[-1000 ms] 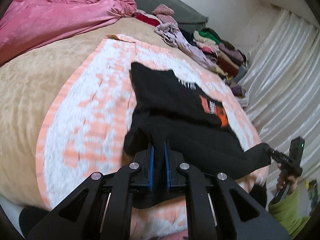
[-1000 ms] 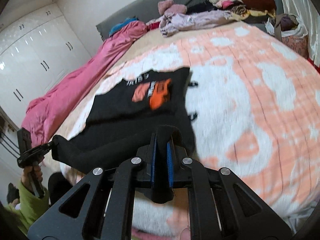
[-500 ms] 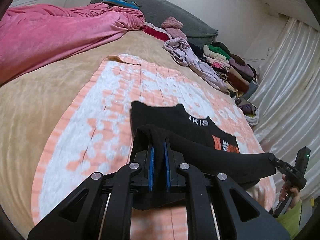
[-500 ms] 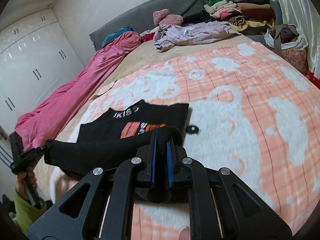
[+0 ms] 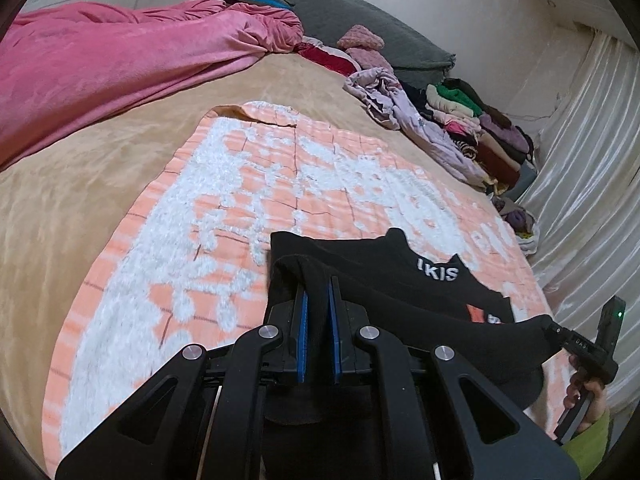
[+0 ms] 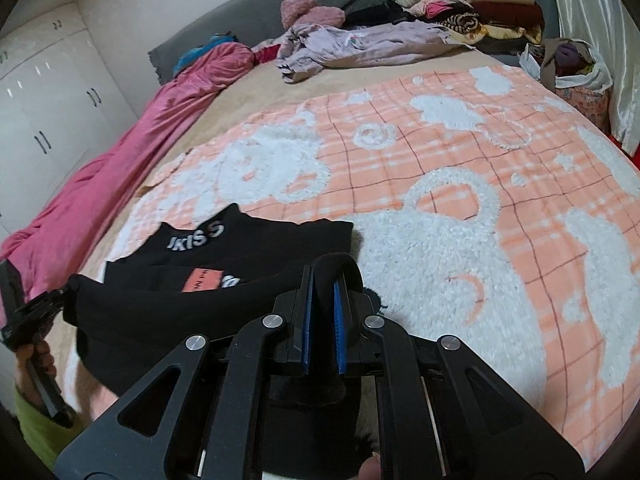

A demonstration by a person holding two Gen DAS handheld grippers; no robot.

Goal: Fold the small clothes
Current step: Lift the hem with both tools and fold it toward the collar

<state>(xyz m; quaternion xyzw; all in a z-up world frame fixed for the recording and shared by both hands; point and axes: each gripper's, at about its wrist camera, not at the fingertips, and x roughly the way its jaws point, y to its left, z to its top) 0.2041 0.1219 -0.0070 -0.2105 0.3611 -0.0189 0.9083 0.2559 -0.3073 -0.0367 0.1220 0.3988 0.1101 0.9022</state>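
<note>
One black garment (image 5: 400, 292) with white lettering and an orange patch is lying on the near part of the peach-and-white blanket (image 5: 248, 184), and its near edge is being lifted off the bed, stretched between two grippers. The left gripper (image 5: 318, 292) is clenching one corner of that edge, the cloth folding over its blue pads; the right gripper (image 6: 323, 286) is clenching the opposite corner in the same way. The rest of the garment is resting flat just beyond both sets of fingers. Farther off, one pink blanket (image 5: 120, 64) is lying along the bed's side, one loose lilac garment (image 6: 360, 46) is sprawling beside one stack of folded clothes (image 6: 472, 4).
</note>
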